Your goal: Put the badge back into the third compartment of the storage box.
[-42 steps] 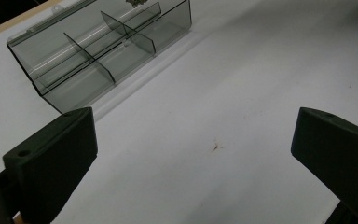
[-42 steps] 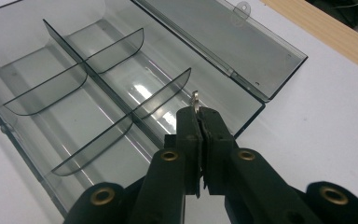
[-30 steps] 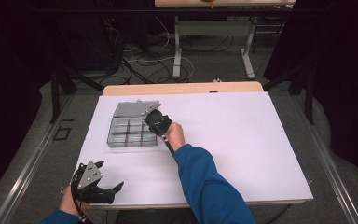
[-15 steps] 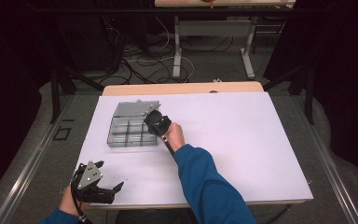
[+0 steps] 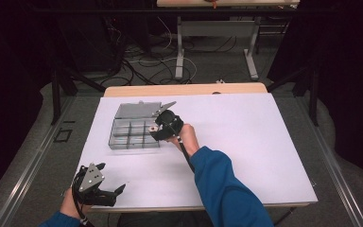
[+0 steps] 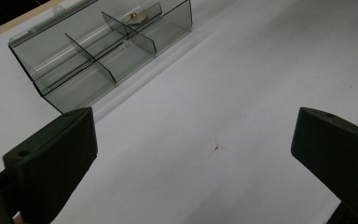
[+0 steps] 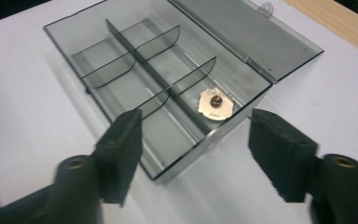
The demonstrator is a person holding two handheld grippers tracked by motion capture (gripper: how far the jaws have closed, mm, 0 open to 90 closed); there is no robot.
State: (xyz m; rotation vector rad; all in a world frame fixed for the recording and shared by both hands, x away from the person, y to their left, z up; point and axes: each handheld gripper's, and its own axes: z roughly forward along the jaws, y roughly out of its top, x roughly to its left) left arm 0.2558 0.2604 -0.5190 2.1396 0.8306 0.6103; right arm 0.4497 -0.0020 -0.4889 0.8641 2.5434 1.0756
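while both tools gape empty, the right tool (image 7: 193, 154) just opening, no writing marks the box (image 7: 121, 88).

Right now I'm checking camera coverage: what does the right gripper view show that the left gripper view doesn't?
Right gripper view: the box's open lid with its hinge tab, and the round gold-coloured piece plainly visible in a corner compartment.

Left gripper view: a small reddish speck on the white table, between the left gripper's open jaws.

Both: the clear divided organizer box, that same piece inside it, and the white tabletop.
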